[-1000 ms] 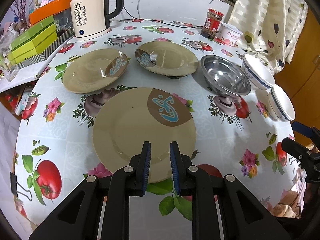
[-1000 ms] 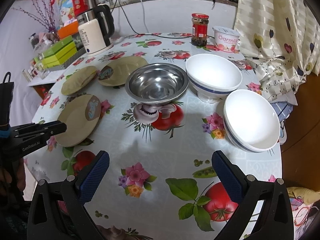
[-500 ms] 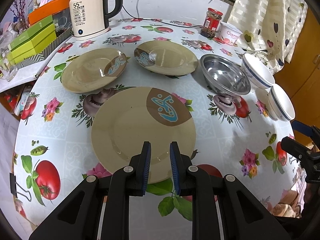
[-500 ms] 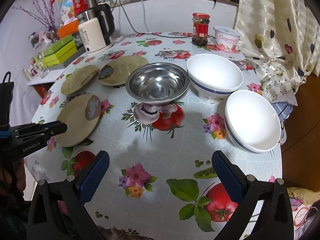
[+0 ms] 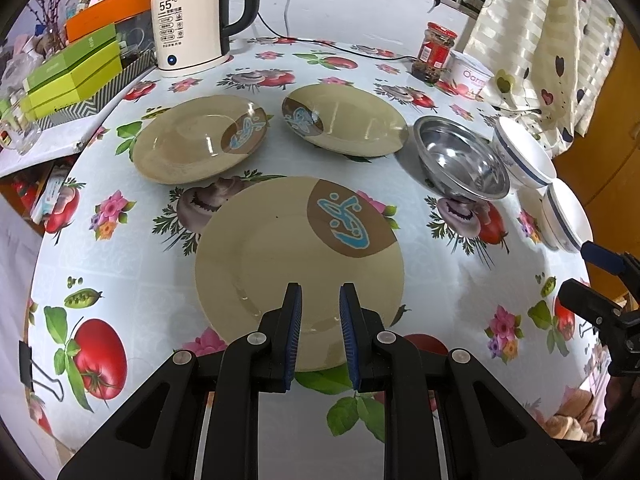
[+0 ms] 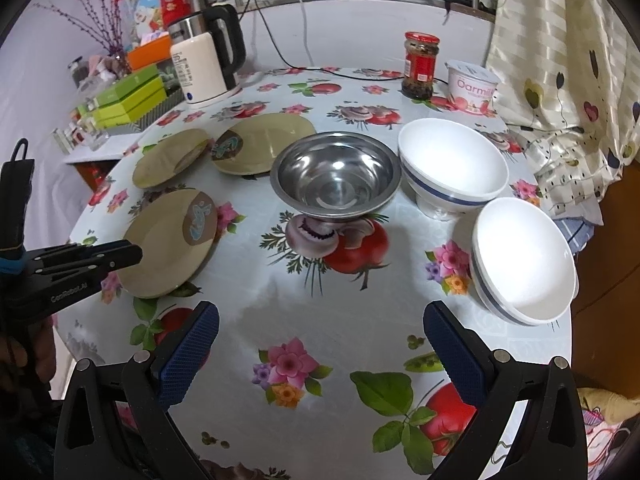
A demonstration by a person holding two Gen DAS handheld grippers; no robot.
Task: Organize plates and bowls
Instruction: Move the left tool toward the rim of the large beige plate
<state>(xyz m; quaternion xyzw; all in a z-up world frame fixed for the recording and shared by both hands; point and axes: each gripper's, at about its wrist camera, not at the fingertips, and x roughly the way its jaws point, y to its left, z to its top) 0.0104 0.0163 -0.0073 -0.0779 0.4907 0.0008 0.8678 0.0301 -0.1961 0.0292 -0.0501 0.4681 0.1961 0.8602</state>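
The round tabletop [image 5: 432, 264] wore a cloth printed with tomatoes and flowers. On it sat three tan plates: the big plate [image 5: 280, 264] nearest, and two smaller plates [image 5: 192, 144] [image 5: 352, 120] behind, side by side and apart. Right of them stood a steel bowl [image 6: 336, 176], then a white bowl [image 6: 452, 168], and another white bowl [image 6: 524, 264] near the edge. A kettle [image 5: 188, 24] stood at the back. The left gripper [image 5: 319, 300] hung over the big plate's near rim, jaws slightly parted, nothing between them. The right gripper [image 6: 320, 332] gaped wide over bare cloth, empty.
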